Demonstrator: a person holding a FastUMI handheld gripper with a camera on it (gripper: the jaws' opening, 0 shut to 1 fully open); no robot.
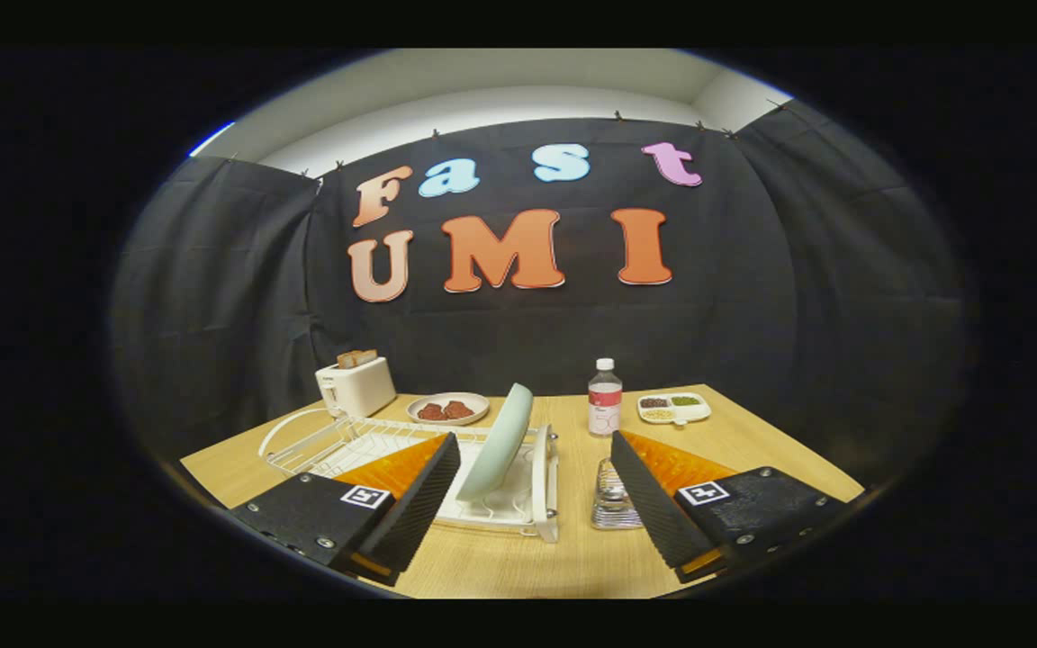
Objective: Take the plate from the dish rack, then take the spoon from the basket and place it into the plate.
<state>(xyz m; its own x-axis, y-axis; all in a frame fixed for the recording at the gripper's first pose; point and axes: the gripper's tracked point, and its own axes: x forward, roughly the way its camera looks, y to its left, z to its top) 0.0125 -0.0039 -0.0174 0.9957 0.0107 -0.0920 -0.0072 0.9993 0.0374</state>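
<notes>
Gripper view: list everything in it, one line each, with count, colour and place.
plate: one, pale green, standing tilted on edge in the dish rack, between the fingers
dish rack: one, white wire, just ahead of the fingers
basket: one, clear, on the table right of the rack
toaster: one, white, far left, bread in its slots
small plate: one, white, brown food, behind the rack
bottle: one, clear, white cap, behind the basket
divided tray: one, white, right of the bottle
table: one, light wood
tool: one, open, holding nothing
</notes>
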